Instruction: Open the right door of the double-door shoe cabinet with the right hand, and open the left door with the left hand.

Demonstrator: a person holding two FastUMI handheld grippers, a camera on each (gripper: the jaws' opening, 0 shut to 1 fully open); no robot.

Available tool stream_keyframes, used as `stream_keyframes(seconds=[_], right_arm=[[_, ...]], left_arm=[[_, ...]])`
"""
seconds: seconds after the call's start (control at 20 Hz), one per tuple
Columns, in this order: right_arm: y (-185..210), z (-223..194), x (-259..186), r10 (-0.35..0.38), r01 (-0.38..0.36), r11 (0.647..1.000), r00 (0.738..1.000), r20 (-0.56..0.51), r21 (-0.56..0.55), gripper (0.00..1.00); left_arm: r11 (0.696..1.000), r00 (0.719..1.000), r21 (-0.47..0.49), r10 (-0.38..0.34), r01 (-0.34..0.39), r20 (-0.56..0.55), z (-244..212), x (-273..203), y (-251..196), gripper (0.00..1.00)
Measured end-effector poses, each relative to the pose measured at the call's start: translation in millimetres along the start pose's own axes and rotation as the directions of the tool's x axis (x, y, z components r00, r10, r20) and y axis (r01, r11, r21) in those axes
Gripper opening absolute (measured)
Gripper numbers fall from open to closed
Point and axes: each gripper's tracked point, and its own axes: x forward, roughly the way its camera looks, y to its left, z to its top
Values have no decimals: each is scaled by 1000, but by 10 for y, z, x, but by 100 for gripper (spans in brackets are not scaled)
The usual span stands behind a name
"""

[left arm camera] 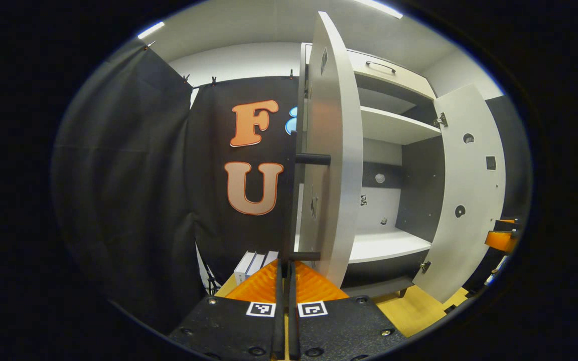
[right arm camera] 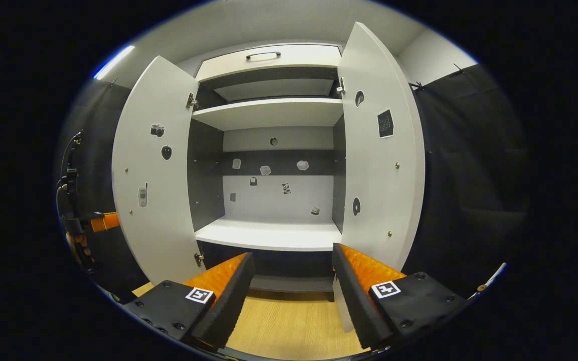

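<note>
The white shoe cabinet (right arm camera: pixel 269 233) stands with both doors swung wide. In the left gripper view the left door (left arm camera: pixel 331 150) is seen nearly edge-on, and its black vertical bar handle (left arm camera: pixel 287 200) runs down between my fingers. My left gripper (left arm camera: pixel 285 273) is shut on that handle. Farther right hangs the right door (left arm camera: pixel 469 190), with the other gripper (left arm camera: pixel 502 239) beside it. In the right gripper view my right gripper (right arm camera: pixel 291 273) is open with nothing between its fingers, facing the cabinet's inside between the left door (right arm camera: pixel 153 175) and the right door (right arm camera: pixel 379 150). The left gripper (right arm camera: pixel 81 220) shows behind the left door's edge.
Inside are a lower shelf (right arm camera: pixel 269 234) and an upper shelf (right arm camera: pixel 269 113) with small stickers on the back wall. A drawer with a handle (right arm camera: pixel 263 54) tops the cabinet. The floor is light wood (right arm camera: pixel 289 321). White boxes (left arm camera: pixel 255 263) stand by the black cloth wall.
</note>
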Motion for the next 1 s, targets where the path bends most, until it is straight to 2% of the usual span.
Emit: stream_keyframes(seconds=[0.1, 0.15, 0.2, 0.35, 0.4, 0.45, 0.65, 0.7, 0.75, 0.8, 0.9, 0.95, 1.0], right_arm=[[-3, 13, -7, -2, 2, 1000, 1000, 4, 4, 99], [-15, 17, -9, -6, 6, 1000, 1000, 6, 5, 99], [-29, 14, -13, -11, 11, 1000, 1000, 6, 4, 99], [-59, 7, -24, -26, 26, 1000, 1000, 5, -2, 99], [-72, 3, -30, -30, 30, 1000, 1000, 4, -3, 99], [-83, -1, -42, -33, 33, 999, 999, 3, -2, 99], [-80, -7, -59, -38, 38, 999, 999, 2, -3, 99], [-79, -7, -68, -38, 38, 999, 999, 2, -4, 99], [-82, -8, -79, -38, 38, 999, 999, 2, -5, 99], [-86, -10, -93, -40, 40, 999, 999, 3, -6, 94], [-115, -6, -119, -47, 47, 999, 999, 6, -10, 94], [-127, 1, -131, -50, 50, 999, 999, 8, -11, 94], [-136, 1, -148, -54, 54, 998, 999, 10, -11, 93]], left_arm=[[1000, 1000, -17, 4, -4, 3, -12, -79, 34, 6], [1000, 1000, -26, 14, -13, 5, -6, -96, 48, 0], [999, 1000, -27, 28, -28, 6, 8, -137, 73, 0], [994, 994, -9, 108, -107, 23, 152, -233, 187, 1], [993, 992, -6, 121, -121, 31, 208, -311, 183, 7], [991, 991, -5, 131, -131, 40, 260, -396, 166, 0], [994, 993, -5, 108, -108, 50, 370, -617, -51, 0], [995, 994, -7, 102, -102, 49, 383, -661, -110, 12], [996, 995, -8, 92, -92, 48, 397, -669, -172, 8], [997, 995, -6, 81, -81, 52, 419, -701, -241, 17], [998, 996, -7, 69, -69, 57, 442, -740, -342, 15], [998, 996, -9, 66, -66, 60, 446, -742, -374, 28], [998, 996, -14, 59, -58, 61, 457, -766, -427, 30]])
